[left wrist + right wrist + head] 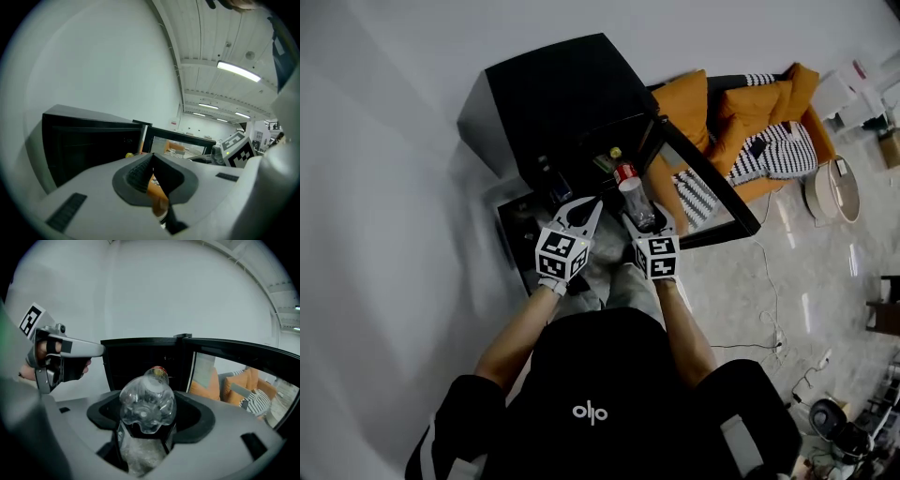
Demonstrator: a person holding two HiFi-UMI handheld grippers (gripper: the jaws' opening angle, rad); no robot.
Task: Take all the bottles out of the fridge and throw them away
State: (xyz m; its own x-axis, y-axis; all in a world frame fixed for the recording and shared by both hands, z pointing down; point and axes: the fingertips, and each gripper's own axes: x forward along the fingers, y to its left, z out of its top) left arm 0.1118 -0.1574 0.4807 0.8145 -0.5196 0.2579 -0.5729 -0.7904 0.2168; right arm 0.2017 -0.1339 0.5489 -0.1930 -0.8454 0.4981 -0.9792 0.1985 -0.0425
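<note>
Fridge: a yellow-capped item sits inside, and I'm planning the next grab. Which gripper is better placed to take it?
Left. The left gripper is empty, jaws together, near the open fridge; the right gripper is clamped on a clear bottle.

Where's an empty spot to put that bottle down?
The fridge top is bare. So is the floor right of the open door, either side of the cord. The fridge opening is crowded: bottles inside, the left tool and right tool in front.
</note>
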